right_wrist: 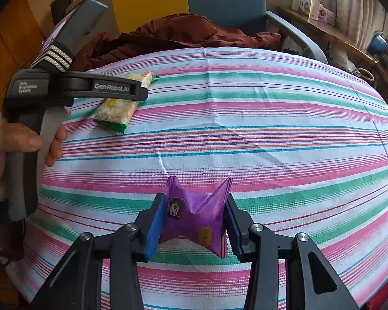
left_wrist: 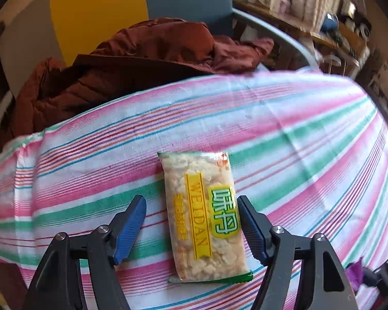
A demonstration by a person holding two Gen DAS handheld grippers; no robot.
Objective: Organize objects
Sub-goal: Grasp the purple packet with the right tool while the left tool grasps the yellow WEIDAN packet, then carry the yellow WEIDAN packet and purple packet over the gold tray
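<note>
Striped cloth [left_wrist: 297, 129] bears a rice-cracker packet [left_wrist: 207, 217] between the spread left gripper [left_wrist: 191, 222]; right gripper [right_wrist: 194, 222] pinches, seemingly, a purple packet [right_wrist: 194, 214].

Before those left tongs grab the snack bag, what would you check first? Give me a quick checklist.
1. Left tongs open: ok.
2. Clear snack packet lying between the blue pads: ok.
3. Packet flat on the striped cloth: ok.
4. Pads touching the packet: cannot tell; the right pad sits very close.
5. Right tongs gripping the purple packet: ok.
6. Brown jacket away from the packet: ok.
</note>
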